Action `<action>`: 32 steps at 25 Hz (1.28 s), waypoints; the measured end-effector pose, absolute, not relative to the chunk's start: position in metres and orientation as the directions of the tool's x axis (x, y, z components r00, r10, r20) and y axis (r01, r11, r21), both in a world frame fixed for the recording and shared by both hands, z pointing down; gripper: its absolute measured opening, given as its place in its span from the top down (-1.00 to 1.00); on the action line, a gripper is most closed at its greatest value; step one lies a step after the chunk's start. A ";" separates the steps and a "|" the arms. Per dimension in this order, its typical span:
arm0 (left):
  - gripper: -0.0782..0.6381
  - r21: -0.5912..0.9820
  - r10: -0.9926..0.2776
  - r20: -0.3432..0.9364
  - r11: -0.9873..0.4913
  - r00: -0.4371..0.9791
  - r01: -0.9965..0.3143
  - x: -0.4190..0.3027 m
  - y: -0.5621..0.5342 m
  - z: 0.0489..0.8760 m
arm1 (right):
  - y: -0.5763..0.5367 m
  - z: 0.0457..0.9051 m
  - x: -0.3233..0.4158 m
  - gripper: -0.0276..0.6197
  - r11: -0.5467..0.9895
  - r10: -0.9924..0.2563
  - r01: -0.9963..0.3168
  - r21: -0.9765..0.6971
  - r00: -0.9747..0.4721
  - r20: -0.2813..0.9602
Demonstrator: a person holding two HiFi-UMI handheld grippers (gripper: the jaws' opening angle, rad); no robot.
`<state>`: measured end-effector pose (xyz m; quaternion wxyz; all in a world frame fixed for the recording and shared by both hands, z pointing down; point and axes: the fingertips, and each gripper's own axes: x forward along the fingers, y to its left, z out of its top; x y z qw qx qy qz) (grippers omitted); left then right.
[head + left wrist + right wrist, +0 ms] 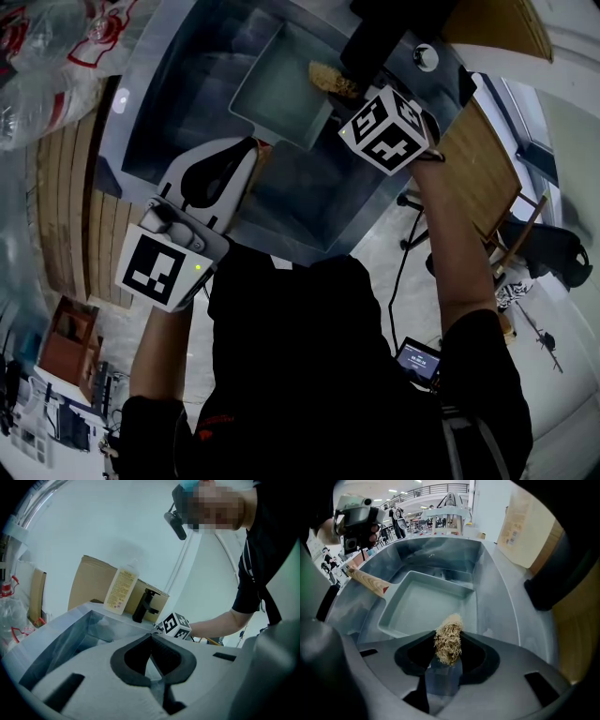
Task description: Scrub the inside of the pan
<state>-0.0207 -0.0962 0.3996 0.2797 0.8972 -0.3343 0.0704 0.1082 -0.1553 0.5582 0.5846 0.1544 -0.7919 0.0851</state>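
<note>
A pale rectangular pan [281, 84] [426, 606] lies in the steel sink [178, 112], its wooden handle [368, 581] [262, 150] pointing at my left gripper. My right gripper [449, 644] [345, 89] is shut on a tan fibrous scrubber [449, 639] [333, 80], held just above the pan's near edge. My left gripper [251, 145] [151, 637] hangs over the end of the handle with its jaws together and nothing showing between them. Its own view looks across the sink, and both pan and handle are hidden there.
A soap bottle [121, 590] and a black faucet [143, 605] [548, 583] stand on the sink's far rim before a cardboard box [89, 583]. Plastic bags [47, 56] lie on the wooden counter [66, 187] to the left.
</note>
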 end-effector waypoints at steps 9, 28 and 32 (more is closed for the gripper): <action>0.73 0.427 -0.563 0.300 -0.643 0.770 -0.636 -0.017 -0.089 0.379 | -0.139 0.525 0.095 0.47 0.928 -0.191 -0.370 0.056 -0.338 0.922; 0.73 0.340 -0.559 0.279 -0.703 0.781 -0.624 -0.011 -0.051 0.311 | -0.065 0.402 0.068 0.47 0.894 -0.329 -0.440 0.086 -0.513 0.793; 0.73 0.317 -0.556 0.276 -0.718 0.784 -0.620 -0.010 -0.044 0.299 | -0.055 0.377 0.064 0.47 0.873 -0.381 -0.479 0.090 -0.557 0.738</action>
